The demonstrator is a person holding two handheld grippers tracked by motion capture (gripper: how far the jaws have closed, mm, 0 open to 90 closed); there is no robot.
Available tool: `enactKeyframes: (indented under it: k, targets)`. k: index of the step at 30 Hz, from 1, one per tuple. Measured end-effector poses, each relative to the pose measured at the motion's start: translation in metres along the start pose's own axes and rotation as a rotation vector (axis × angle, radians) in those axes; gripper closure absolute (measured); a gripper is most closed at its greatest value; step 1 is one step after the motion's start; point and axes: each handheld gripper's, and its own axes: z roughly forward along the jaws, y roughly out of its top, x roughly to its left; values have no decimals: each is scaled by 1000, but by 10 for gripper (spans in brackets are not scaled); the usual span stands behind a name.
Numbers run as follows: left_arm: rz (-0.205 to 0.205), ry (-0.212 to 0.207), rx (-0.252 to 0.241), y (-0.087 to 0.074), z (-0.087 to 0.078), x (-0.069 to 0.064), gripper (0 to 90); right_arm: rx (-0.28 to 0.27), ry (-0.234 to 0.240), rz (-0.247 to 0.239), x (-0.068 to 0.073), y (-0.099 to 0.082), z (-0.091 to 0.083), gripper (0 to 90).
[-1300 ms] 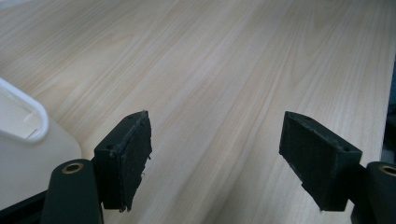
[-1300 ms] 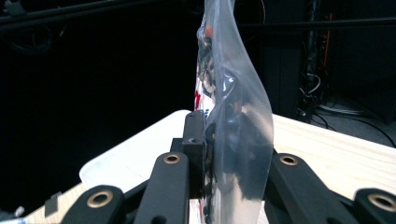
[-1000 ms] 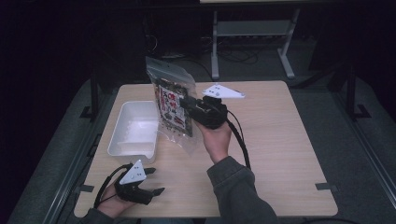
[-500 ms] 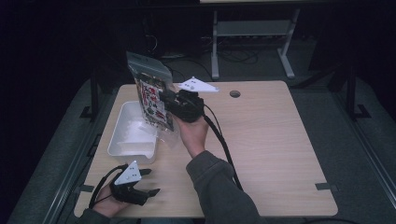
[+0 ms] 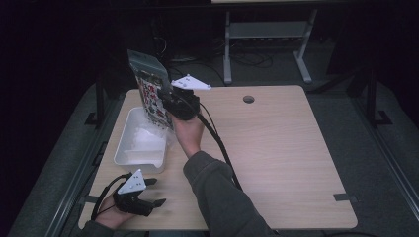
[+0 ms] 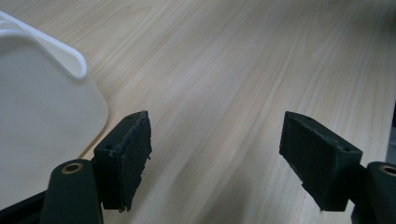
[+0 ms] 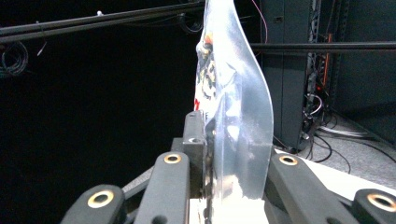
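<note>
Printed clear pouch (image 5: 150, 91) pinched upright in right gripper (image 5: 170, 101), above far end of white bin (image 5: 141, 158); bin contents can't be made out. Left gripper (image 5: 150, 192) spread, holding nothing, on table (image 5: 296, 148) just beside bin's near corner.

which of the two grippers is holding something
The right gripper: its fingers clamp a printed plastic bag above the white tray. The left gripper rests open, nothing between its fingers.

Right gripper (image 5: 165, 101) raised, jaws seemingly clamped — left gripper (image 5: 150, 192) low, jaws wide apart
</note>
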Motion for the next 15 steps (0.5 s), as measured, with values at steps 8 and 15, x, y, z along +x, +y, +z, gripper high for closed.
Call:
enactKeyframes:
  k: [8, 15]
  targets:
    - [-3, 1, 8, -2, 0, 2, 245, -21, -10, -25, 6, -4, 25, 756]
    - [-5, -2, 15, -3, 1, 4, 245, -35, -21, -18, 13, -14, 47, 755]
